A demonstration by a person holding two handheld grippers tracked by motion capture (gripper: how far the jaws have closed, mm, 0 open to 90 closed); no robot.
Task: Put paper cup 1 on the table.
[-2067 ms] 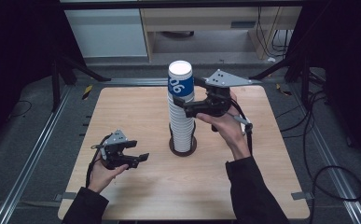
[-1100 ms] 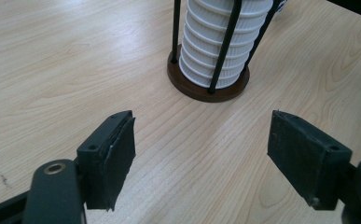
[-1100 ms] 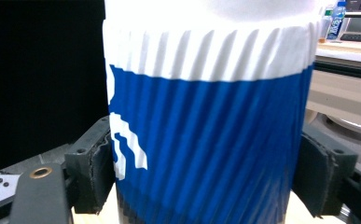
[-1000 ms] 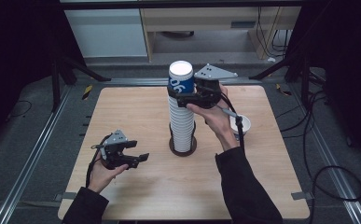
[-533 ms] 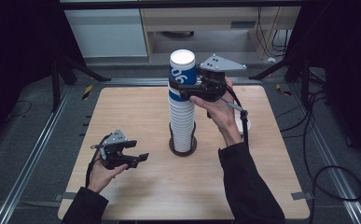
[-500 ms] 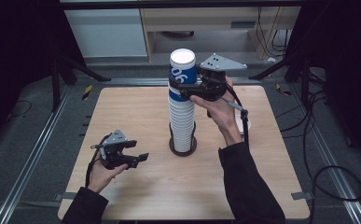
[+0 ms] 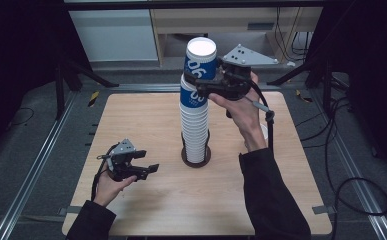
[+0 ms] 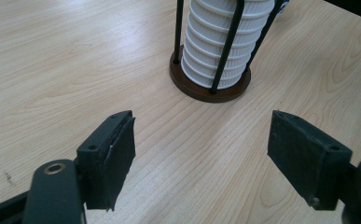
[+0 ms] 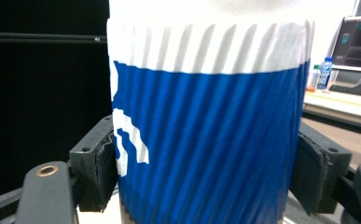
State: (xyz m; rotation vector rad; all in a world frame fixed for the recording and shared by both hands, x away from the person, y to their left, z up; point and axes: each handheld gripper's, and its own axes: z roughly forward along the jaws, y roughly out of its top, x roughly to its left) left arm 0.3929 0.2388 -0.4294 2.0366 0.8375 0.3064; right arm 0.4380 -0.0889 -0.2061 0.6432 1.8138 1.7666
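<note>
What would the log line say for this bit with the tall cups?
right gripper: shut on top cup, lifted off cup stack | left gripper: open, low over table | holder base: on table

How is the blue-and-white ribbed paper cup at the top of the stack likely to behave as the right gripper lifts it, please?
The blue-and-white ribbed paper cup probably weighs very little, being thin paper. Its walls could dent if the right gripper, whose jaws flank it, squeezes hard. The ribbing should help grip. The tall white cup stack might wobble, though the dark rod holder steadies its base.
</note>
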